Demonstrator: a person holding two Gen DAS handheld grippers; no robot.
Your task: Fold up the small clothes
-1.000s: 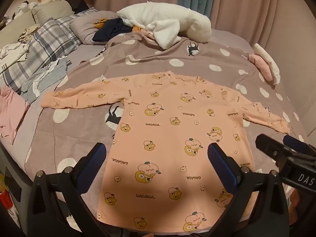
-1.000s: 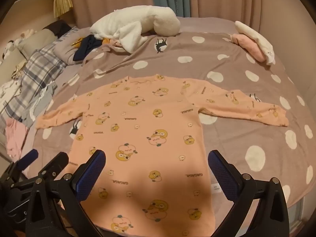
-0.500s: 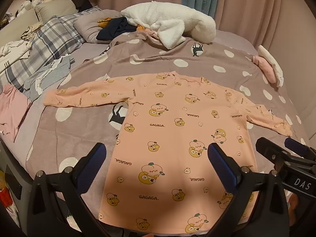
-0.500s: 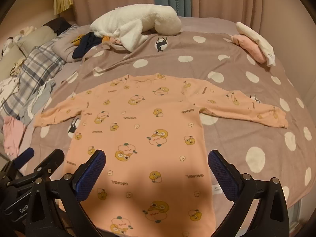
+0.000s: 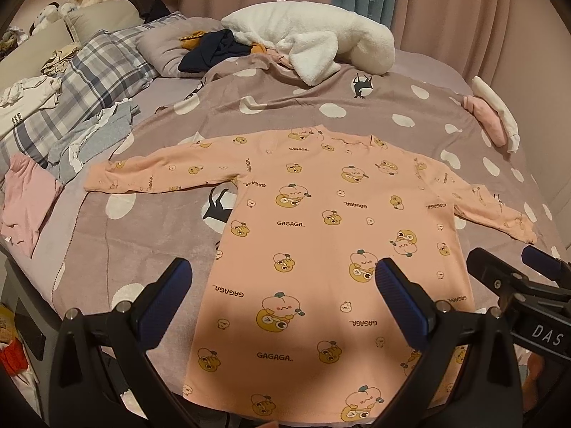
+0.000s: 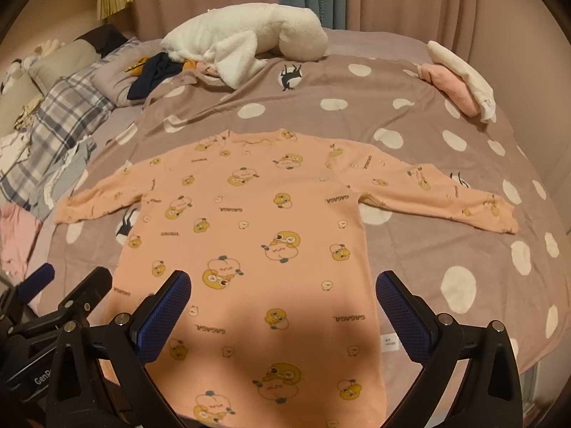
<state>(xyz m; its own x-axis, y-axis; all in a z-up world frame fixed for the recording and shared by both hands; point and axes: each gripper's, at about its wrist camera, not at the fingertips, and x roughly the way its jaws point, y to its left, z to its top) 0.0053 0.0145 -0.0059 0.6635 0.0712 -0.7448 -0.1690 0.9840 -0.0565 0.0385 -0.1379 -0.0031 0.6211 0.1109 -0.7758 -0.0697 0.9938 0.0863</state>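
bed [image 5: 117,249]: carries a mauve spotted blanket [image 6: 446,249]; the landmark here is the pink shirt spread on it
pink shirt [image 5: 332,235]: lies flat and face up in the middle of the blanket; long axis runs straight away from both hand-held grippers, hem nearest, neckline farthest; sleeves stretched out to either side; not yet folded
left sleeve [image 5: 157,178]: reaches out from the shirt's body on the left; cuff well apart from the left hand-held gripper, yet on its side, so I judge that hand the nearer one for it
right sleeve [image 6: 439,192]: reaches out from the body on the right; cuff lies ahead and right of the right hand-held gripper
left hand-held gripper [image 5: 282,299]: jaws spread wide, grasping nothing; poised above the shirt's hem, near its left edge
right hand-held gripper [image 6: 283,306]: jaws likewise spread, empty; above the hem toward the shirt's right edge; just beside its partner
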